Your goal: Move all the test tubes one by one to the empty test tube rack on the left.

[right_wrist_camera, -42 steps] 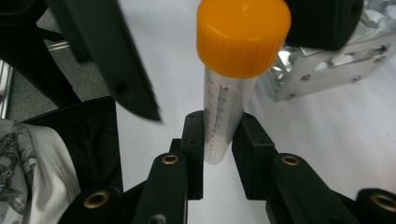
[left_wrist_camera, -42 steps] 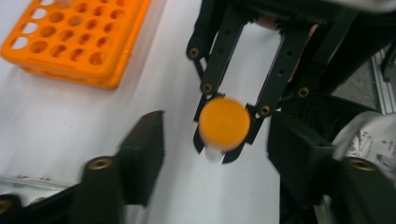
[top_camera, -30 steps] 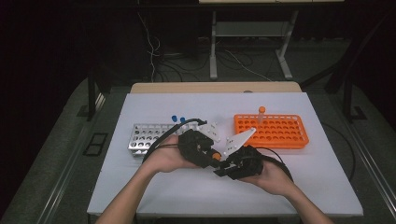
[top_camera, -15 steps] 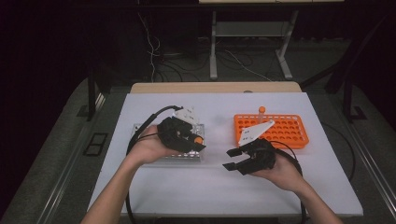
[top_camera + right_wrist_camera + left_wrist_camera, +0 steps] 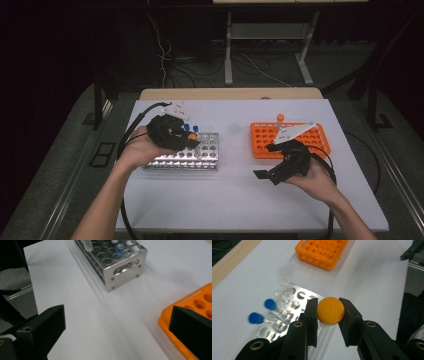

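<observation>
an orange-capped tube [image 5: 330,311] sits clamped between the black jaws of the left gripper [image 5: 329,315], its round ridged cap facing the camera and its clear body running down out of sight. it hangs over the near edge of a silver metal rack [image 5: 187,155], whose drilled holes hold two blue-capped tubes [image 5: 263,310] and some clear uncapped ones, blurred in the left gripper view. an orange plastic rack [image 5: 292,140] lies well apart on the white table [image 5: 230,200], one orange-capped tube [image 5: 280,118] upright at its far edge.
</observation>
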`<control>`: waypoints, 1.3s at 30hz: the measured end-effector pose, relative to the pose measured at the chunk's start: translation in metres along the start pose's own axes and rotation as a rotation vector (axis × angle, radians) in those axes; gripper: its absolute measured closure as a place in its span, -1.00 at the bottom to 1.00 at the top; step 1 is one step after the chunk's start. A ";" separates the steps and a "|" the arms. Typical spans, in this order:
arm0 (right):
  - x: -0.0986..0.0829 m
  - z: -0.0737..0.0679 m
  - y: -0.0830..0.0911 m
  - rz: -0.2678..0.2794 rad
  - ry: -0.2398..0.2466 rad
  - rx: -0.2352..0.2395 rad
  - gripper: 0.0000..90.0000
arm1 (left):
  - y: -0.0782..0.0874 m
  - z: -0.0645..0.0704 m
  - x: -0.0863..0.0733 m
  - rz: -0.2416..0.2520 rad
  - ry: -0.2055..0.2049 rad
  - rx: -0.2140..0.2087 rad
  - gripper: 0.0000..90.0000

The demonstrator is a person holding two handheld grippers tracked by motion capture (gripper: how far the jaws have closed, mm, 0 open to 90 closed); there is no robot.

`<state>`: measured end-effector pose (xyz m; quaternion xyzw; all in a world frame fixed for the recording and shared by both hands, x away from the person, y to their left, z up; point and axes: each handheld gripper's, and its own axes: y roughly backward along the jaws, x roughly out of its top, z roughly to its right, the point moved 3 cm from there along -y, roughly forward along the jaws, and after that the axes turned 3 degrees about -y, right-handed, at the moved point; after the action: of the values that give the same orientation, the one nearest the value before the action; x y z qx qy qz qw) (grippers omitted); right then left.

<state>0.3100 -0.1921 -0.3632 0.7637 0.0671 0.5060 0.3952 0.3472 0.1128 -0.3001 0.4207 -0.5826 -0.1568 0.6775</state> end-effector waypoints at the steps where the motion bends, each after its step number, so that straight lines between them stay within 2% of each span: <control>1: -0.001 0.002 0.001 0.004 -0.004 -0.004 -1.00 | 0.001 -0.003 -0.001 -0.005 0.005 0.009 0.53; 7: -0.009 0.013 0.003 0.001 -0.027 -0.010 -1.00 | 0.003 -0.017 -0.007 -0.018 0.024 0.046 0.53; 15: -0.015 0.020 0.007 0.009 -0.048 -0.016 -0.99 | 0.006 -0.033 -0.010 -0.032 0.058 0.075 0.53; 29: -0.024 0.026 0.011 0.013 -0.071 -0.016 -0.99 | 0.009 -0.066 -0.013 -0.039 0.118 0.130 0.53; 39: -0.029 0.029 0.010 0.015 -0.079 -0.017 -1.00 | 0.000 -0.085 -0.013 -0.033 0.155 0.145 0.53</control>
<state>0.3169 -0.2284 -0.3824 0.7802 0.0415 0.4788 0.4004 0.4222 0.1546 -0.3059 0.4890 -0.5313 -0.0926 0.6855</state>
